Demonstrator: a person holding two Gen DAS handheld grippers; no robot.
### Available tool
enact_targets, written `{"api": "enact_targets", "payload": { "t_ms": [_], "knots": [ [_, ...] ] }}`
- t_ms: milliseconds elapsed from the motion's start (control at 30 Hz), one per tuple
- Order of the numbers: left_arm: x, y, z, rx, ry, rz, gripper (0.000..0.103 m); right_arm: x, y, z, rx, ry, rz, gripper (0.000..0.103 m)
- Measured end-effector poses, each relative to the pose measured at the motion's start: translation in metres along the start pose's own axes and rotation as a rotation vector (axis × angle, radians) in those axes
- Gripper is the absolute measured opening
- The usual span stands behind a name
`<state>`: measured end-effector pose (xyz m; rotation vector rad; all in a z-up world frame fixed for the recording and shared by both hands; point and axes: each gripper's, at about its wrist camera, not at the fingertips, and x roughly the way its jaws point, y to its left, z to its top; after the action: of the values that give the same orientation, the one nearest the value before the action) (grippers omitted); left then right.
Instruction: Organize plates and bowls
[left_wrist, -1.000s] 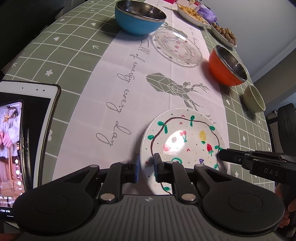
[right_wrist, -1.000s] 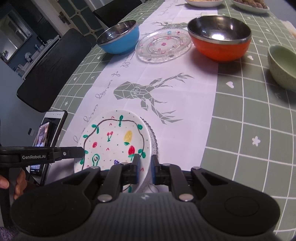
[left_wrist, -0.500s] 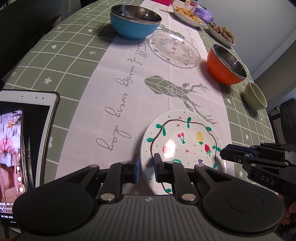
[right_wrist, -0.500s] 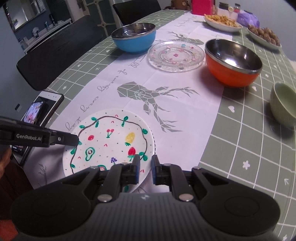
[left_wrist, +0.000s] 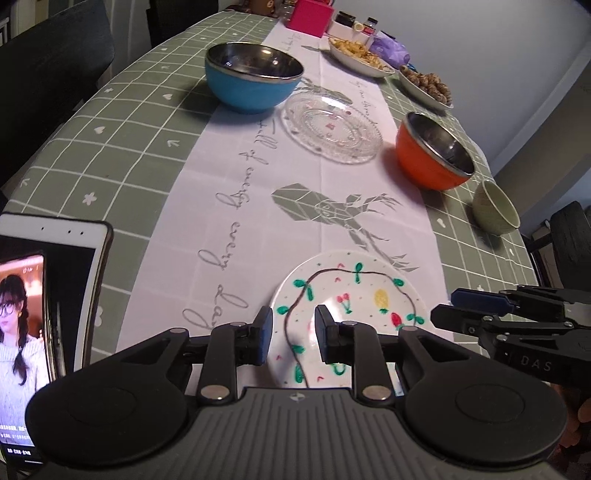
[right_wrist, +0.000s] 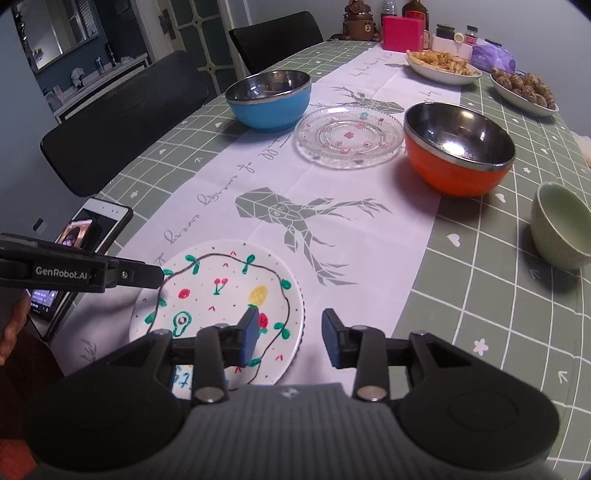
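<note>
A white plate painted with fruit lies on the white runner near the table's front edge. A ridged clear rim shows under its right side. My left gripper straddles the plate's left rim, its jaws opening and its pads off the plate. My right gripper straddles the right rim the same way, jaws opening, not pressing. Each gripper shows in the other's view: the right gripper and the left gripper. Further off stand a blue bowl, a clear glass plate, an orange bowl and a small green bowl.
A tablet with a phone on it lies left of the painted plate. Two dishes of food, a pink box and jars crowd the far end. Dark chairs line the left side.
Both grippers were shut on opposite rims of the painted plate; now their jaws have parted and the plate rests free. Both cameras have tipped up slightly.
</note>
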<state>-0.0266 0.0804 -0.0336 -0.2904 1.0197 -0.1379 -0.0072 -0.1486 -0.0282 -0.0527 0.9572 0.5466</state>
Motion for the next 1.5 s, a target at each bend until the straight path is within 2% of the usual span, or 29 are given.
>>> {"api": "enact_targets", "payload": {
  "t_ms": [167,300,567,800,1033,1233,1367,1500],
  "knots": [
    [-0.012,-0.014,0.022,0.030,-0.016,-0.036,0.027,0.000,-0.015,0.009,0.079,0.009,0.010,0.038],
    [-0.013,-0.023,0.050,0.045,-0.058,-0.054,0.029,0.003,-0.026,0.023,0.147,-0.002,0.005,0.038],
    [0.011,-0.011,0.092,-0.011,-0.175,-0.073,0.029,0.024,-0.061,0.058,0.432,-0.089,0.031,0.038],
    [0.046,0.011,0.104,-0.081,-0.120,-0.059,0.029,0.067,-0.080,0.083,0.635,-0.134,0.027,0.038],
    [0.053,0.027,0.113,-0.130,-0.119,-0.044,0.029,0.109,-0.092,0.109,0.795,-0.155,0.019,0.036],
    [0.057,0.036,0.116,-0.173,-0.107,-0.044,0.029,0.129,-0.091,0.119,0.829,-0.161,-0.026,0.028],
    [0.058,0.038,0.116,-0.191,-0.096,-0.054,0.029,0.135,-0.091,0.119,0.840,-0.164,-0.052,0.011],
    [0.058,0.037,0.115,-0.186,-0.090,-0.055,0.030,0.135,-0.092,0.117,0.834,-0.178,-0.059,0.009]
  ]
}}
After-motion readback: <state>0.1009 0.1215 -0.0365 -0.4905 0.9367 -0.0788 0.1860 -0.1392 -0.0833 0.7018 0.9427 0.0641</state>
